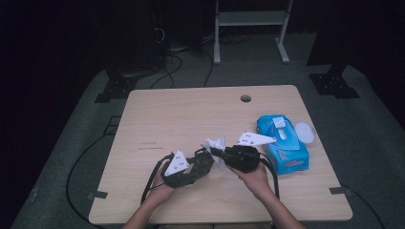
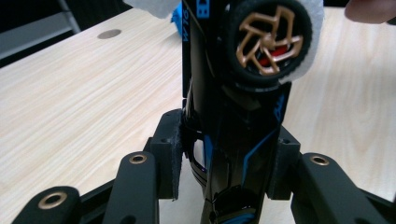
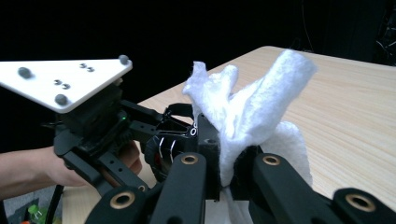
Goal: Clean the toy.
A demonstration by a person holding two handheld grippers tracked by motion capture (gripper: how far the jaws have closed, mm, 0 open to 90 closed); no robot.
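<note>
Left gripper (image 1: 203,160) clamped on a black toy car (image 2: 233,116), pads pressing its body from both sides. Blue trim along the car's flank, a gold-spoked wheel (image 2: 267,41) just past the jaw tips, nose of the car pointing away from the claw. Slight closing of these jaws just now, the car between them throughout.

Right gripper (image 1: 216,153) pinched shut on a white wipe (image 3: 252,112), folds of it bunching up above the pads and spilling down past the right-hand jaw. From the left gripper view, wipe wrapped behind the wheel, touching the tyre on its far edge. From the right gripper view, toy car dark and half hidden just beyond the jaw tips, to their left, with the left gripper (image 3: 140,135) and its grey plate farther left again.

In the high view, both claws tip to tip near the front middle of the wooden table (image 1: 167,114), wipe (image 1: 215,145) between them. Blue pack of wipes (image 1: 282,143) lying just to the outer side of the right gripper, lid open, a round white lid (image 1: 304,132) beside it.
</note>
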